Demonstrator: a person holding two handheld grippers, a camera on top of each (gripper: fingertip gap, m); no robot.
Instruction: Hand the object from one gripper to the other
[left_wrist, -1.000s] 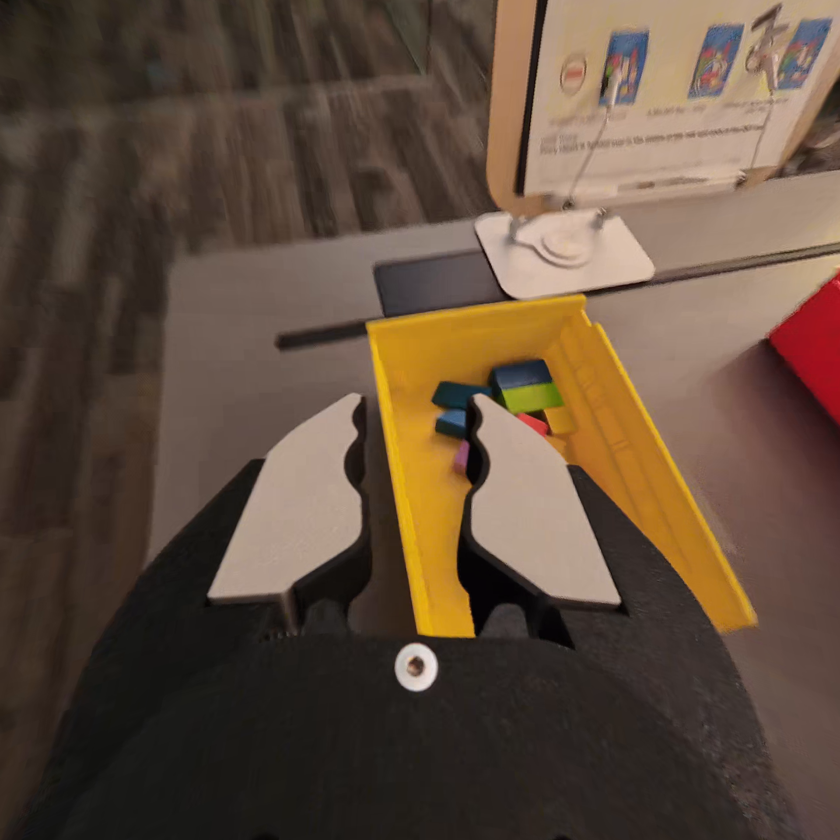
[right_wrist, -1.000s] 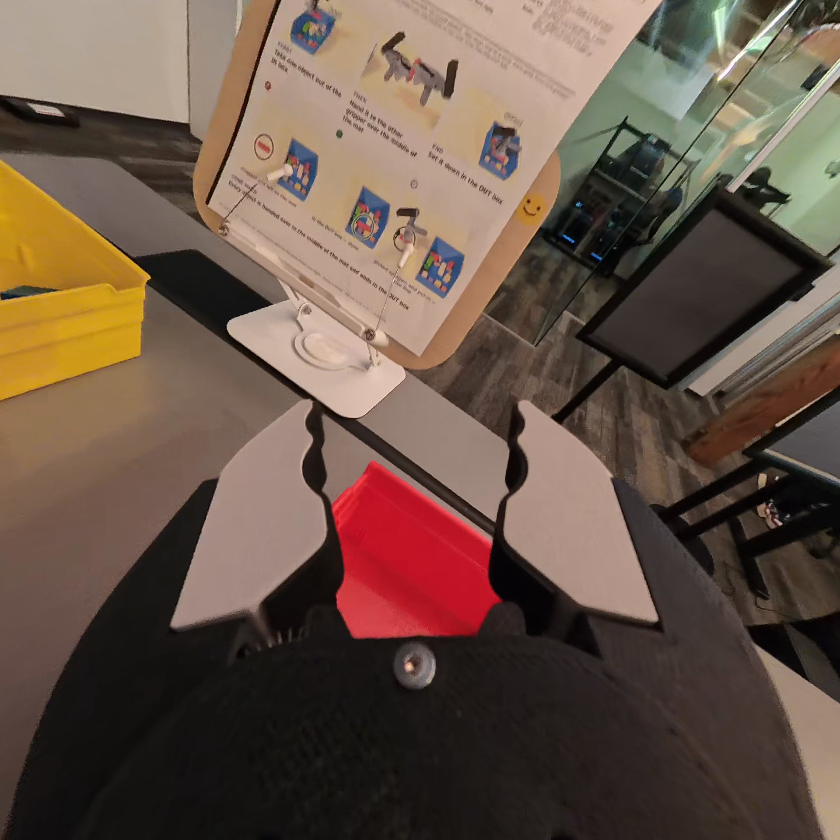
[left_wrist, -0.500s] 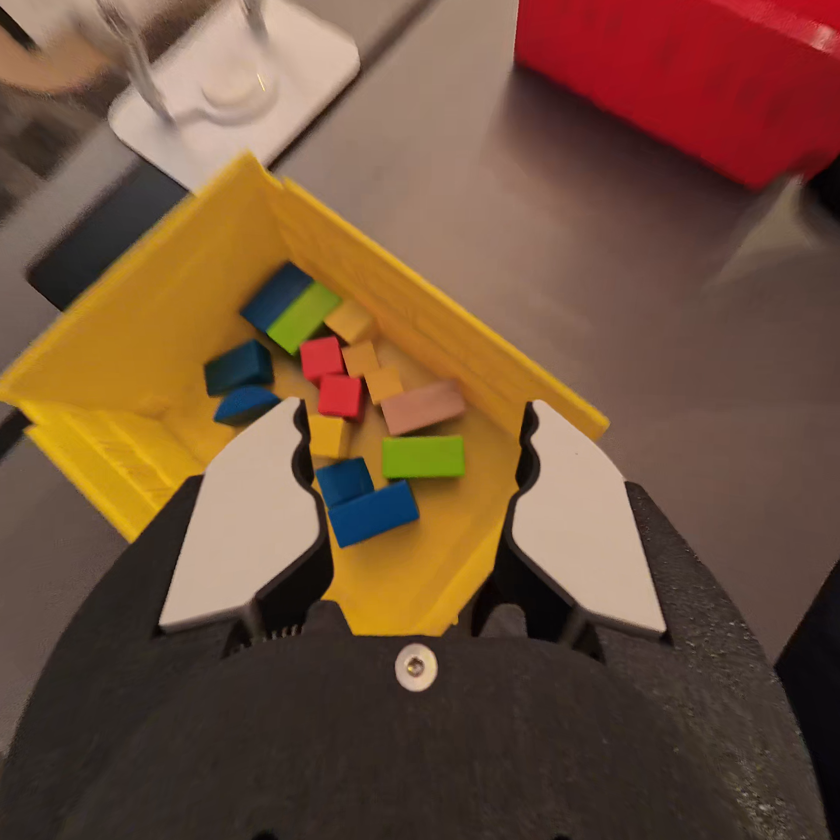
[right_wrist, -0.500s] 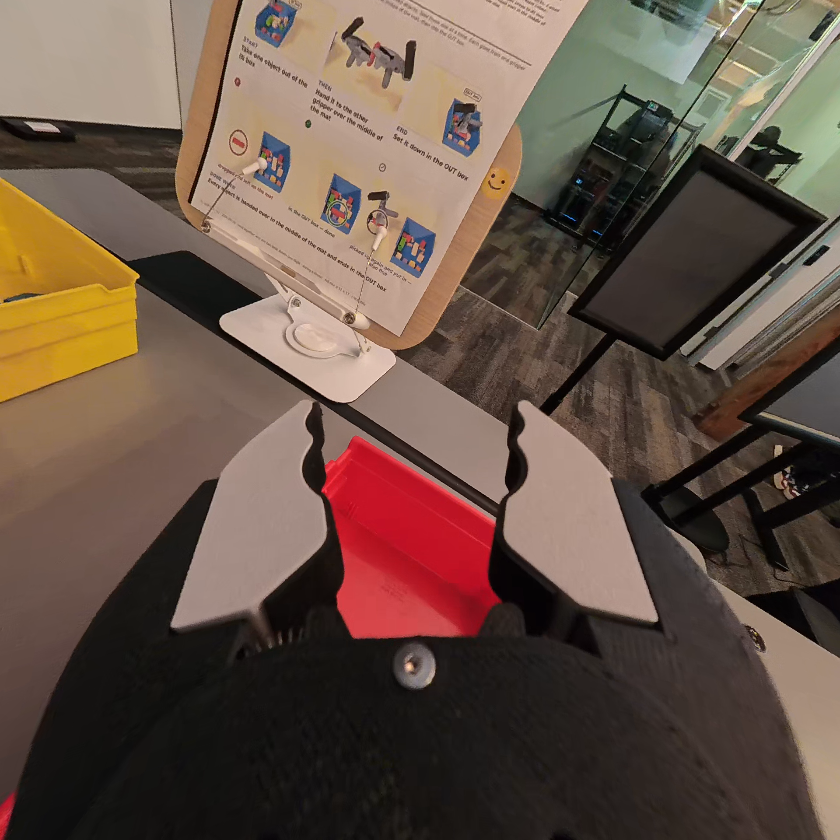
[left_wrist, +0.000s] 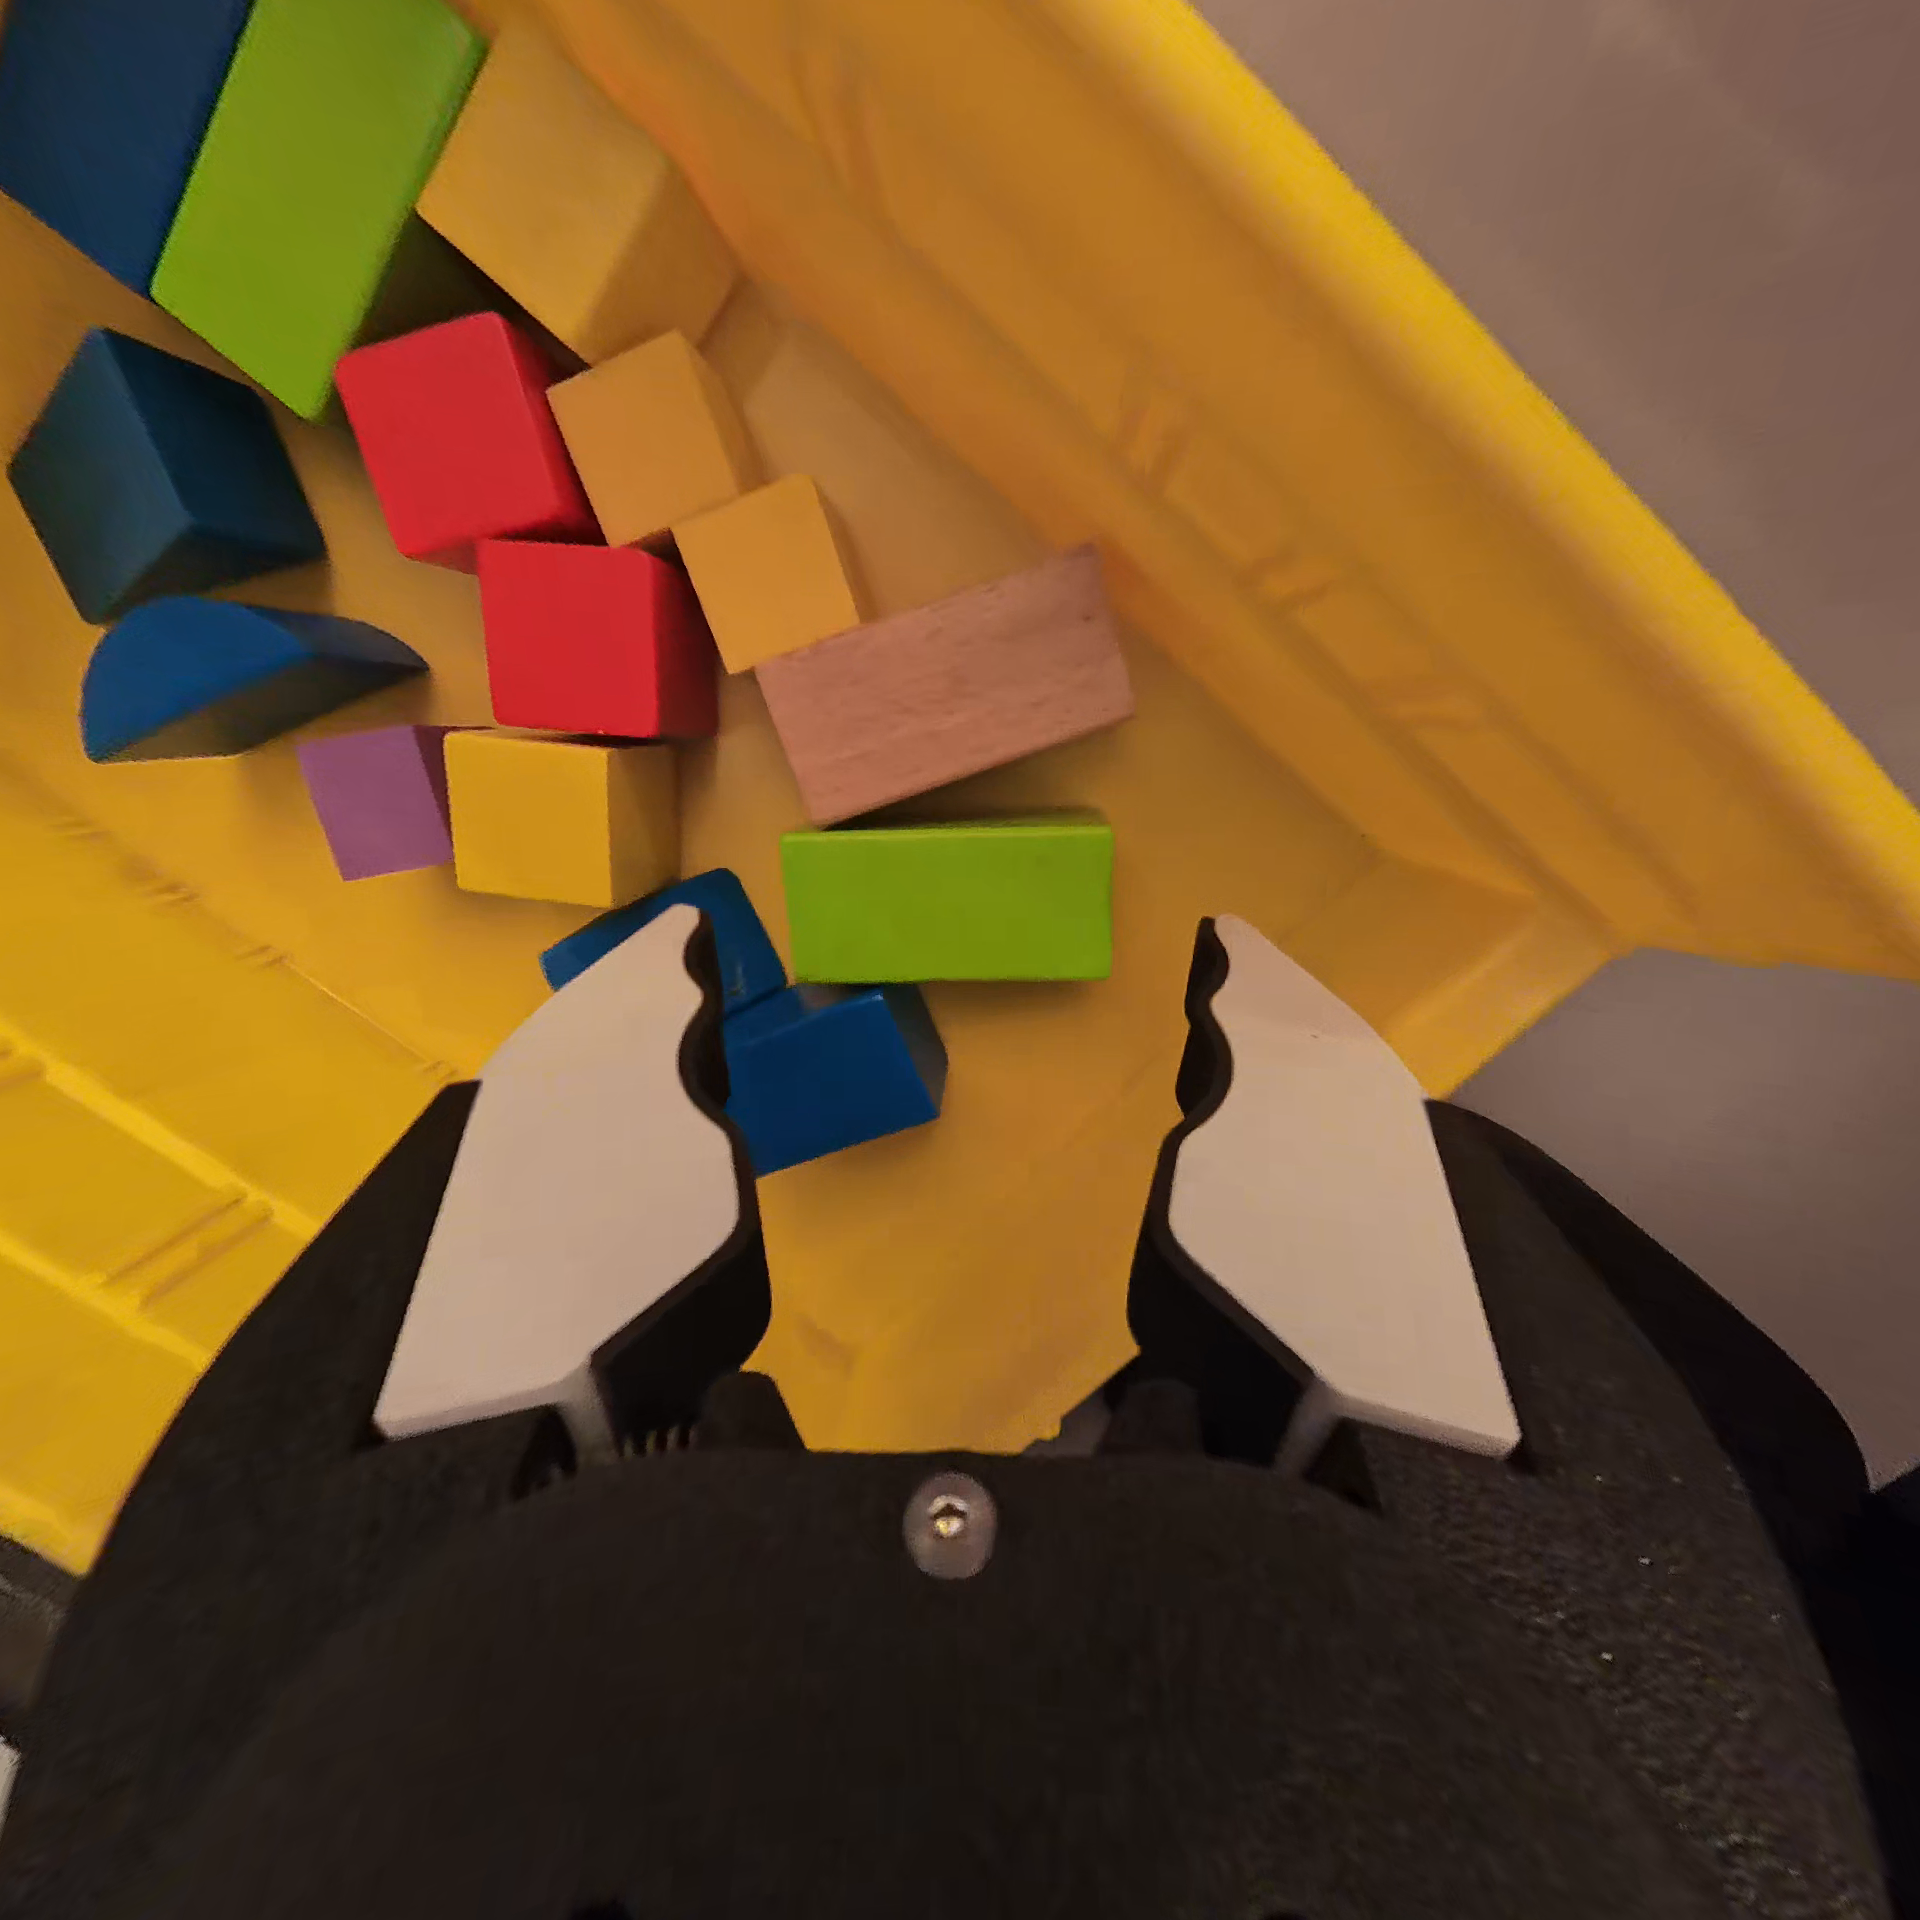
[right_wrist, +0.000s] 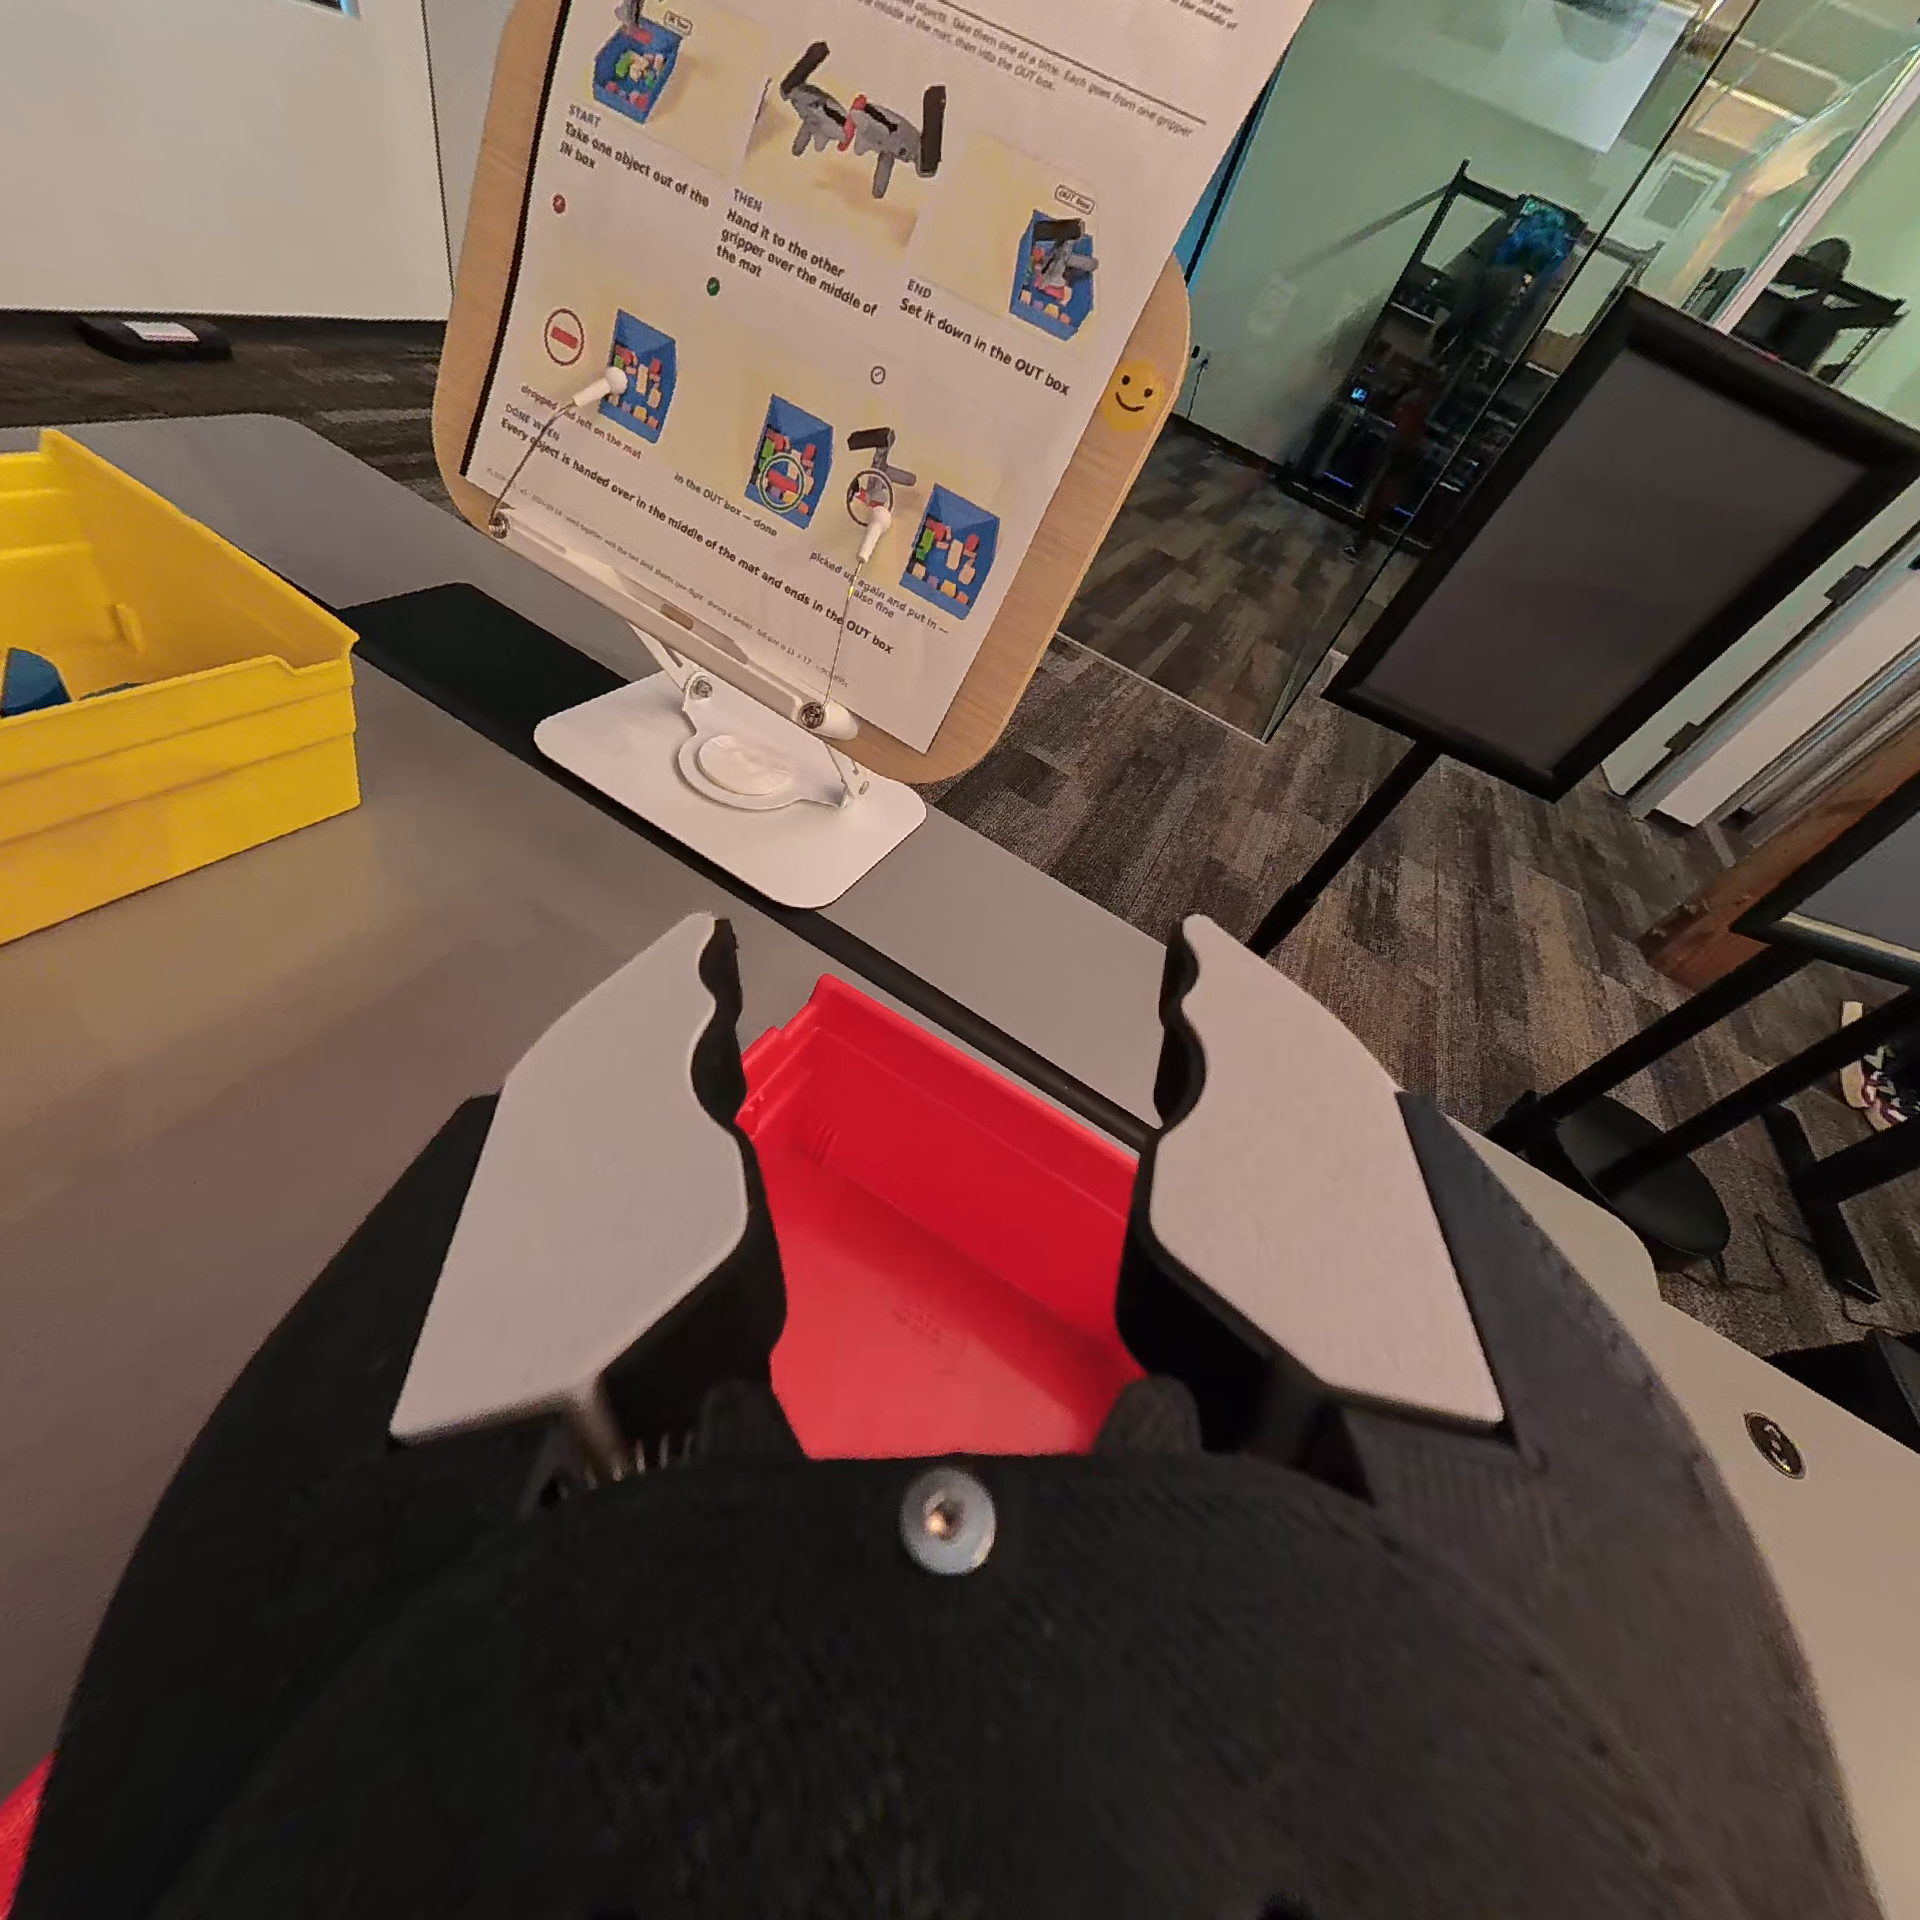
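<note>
Both tongs are standing empty, so the handover is sitting at its very start. Left tongs (left_wrist: 948, 940) are gaping wide and hanging low inside the yellow bin (left_wrist: 1299, 436), over the blocks on its floor. Their spread fingers are bracketing a green block (left_wrist: 948, 902), which is lying flat just ahead of the tips, with a blue block (left_wrist: 831, 1075) touching its near edge and partly hidden under the left finger. Beyond these, a plain wooden block (left_wrist: 945, 681), two red cubes (left_wrist: 597, 639), several yellow ones, a purple piece and more blue shapes are crowding toward the bin's far end. By my judgement the green block is the one being lined up, though nothing is being squeezed yet.

Right tongs (right_wrist: 940, 961) are also parted with nothing between the fingers, waiting above the red bin (right_wrist: 935, 1226) near the bench's (right_wrist: 260, 1091) far edge, beside the white foot of an instruction board (right_wrist: 790, 343). Seen from there, the yellow bin is sitting toward the bench's far left corner. No block is showing in the part of the red bin in view.

Everything is remaining: closing on a block, lifting it out, meeting the right tongs, passing it across.
</note>
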